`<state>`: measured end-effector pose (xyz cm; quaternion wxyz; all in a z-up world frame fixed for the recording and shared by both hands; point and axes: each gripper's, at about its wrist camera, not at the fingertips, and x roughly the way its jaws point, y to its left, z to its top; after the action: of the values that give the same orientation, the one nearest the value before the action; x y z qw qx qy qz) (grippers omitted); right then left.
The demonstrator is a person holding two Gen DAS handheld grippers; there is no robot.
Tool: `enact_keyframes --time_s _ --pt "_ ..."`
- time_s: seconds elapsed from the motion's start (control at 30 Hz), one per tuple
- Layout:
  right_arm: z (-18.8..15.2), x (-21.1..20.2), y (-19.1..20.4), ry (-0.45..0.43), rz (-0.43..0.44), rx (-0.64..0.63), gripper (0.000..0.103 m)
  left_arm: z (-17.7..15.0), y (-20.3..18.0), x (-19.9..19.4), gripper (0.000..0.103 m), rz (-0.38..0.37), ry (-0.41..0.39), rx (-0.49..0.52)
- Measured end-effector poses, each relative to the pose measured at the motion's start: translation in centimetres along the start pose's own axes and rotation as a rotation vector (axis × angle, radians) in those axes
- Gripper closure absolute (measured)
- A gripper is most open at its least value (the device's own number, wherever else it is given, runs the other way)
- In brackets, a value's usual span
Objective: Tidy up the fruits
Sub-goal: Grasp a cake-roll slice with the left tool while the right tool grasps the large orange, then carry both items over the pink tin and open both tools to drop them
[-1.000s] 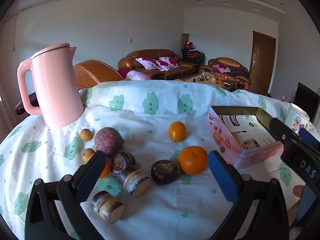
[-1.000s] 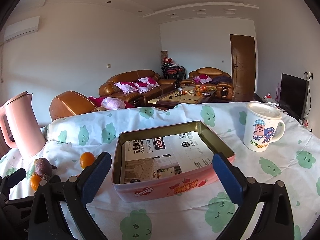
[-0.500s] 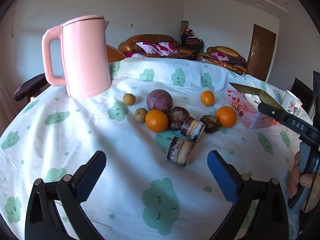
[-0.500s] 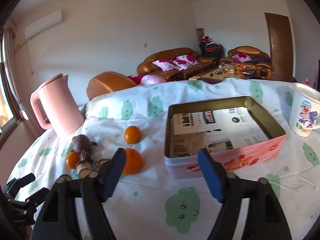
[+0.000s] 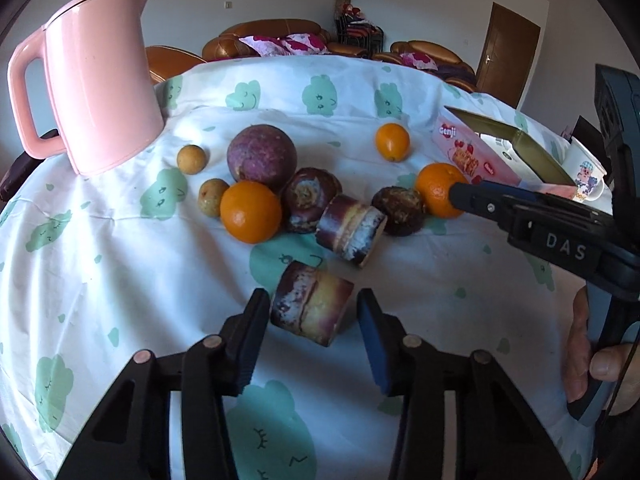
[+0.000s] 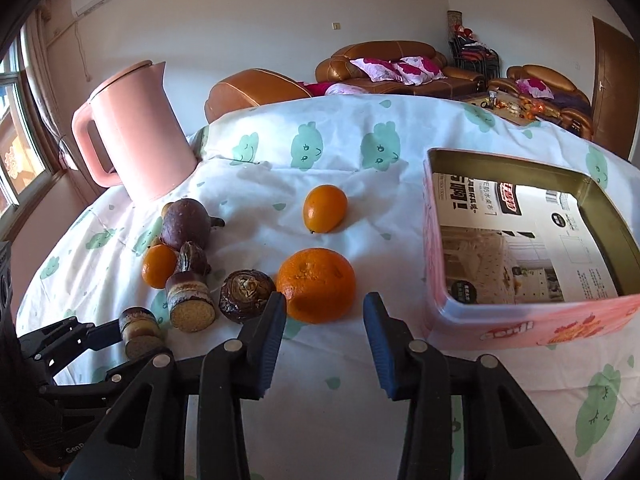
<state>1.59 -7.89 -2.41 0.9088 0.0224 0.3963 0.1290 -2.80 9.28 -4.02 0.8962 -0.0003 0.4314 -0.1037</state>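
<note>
A cut sugarcane piece [image 5: 312,308] lies on the cloth between the pads of my left gripper [image 5: 312,320]. The jaws are closing and the pads meet its two sides. In the right wrist view the left gripper [image 6: 132,344] shows at lower left with the sugarcane piece [image 6: 140,332] in it. My right gripper [image 6: 322,312] points at a large orange [image 6: 316,284]. Its jaws are closing, and the orange sits at the fingertips with a thin gap at the right pad. More fruit lies close by: another orange [image 5: 250,212], a purple round fruit [image 5: 262,156], a small orange [image 6: 324,208].
An open pink tin [image 6: 520,320] lined with paper stands right of the fruit. Behind the fruit on the left rises a pink kettle [image 6: 136,140]. A cartoon mug [image 5: 586,176] sits past the tin. A person's hand [image 5: 592,352] holds the right gripper's handle.
Both grippers tilted down toward the table and their jaws narrowed from wide. The left one came around the sugarcane piece. The right one swung from the tin leftward to the large orange.
</note>
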Motion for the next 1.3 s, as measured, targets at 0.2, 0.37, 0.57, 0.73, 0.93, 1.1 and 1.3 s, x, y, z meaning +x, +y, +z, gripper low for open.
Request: enact_keyframes --time_s 0.2,0.37,0.57,0.73,0.93,1.1,1.3 --pt "1.3 1.1 0.8 0.002 -0.005 -0.031 0.06 0.1 0.9 -0.1 0.064 -0.055 -0.006 -0.034" --pt "1.1 0.8 -0.2 0.003 0.072 -0.005 0.059 -0.2 1.5 -1.9 0.064 -0.054 -0.093 -0.061" --pt "1.1 1.9 -1.8 0.042 0.149 0.075 0.054 0.4 2.0 -3.4 0.064 -0.028 -0.137 -0.074" --pt "1.3 2.7 -0.5 0.051 0.107 0.02 0.053 0.7 2.3 -3.2 0.064 -0.016 -0.13 -0.09" --pt "1.0 1.9 -0.3 0.04 0.075 0.002 0.055 1.4 0.9 -3.3 0.064 -0.003 -0.145 -0.071" --pt "2.4 -2.9 -1.7 -0.135 0.091 0.043 0.055 3.8 -2.0 -3.6 0.064 -0.022 -0.208 -0.023" --pt "3.6 -6.1 -8.5 -0.227 -0.078 0.139 0.055 7.5 -8.0 -2.6 0.064 -0.076 -0.287 0.071"
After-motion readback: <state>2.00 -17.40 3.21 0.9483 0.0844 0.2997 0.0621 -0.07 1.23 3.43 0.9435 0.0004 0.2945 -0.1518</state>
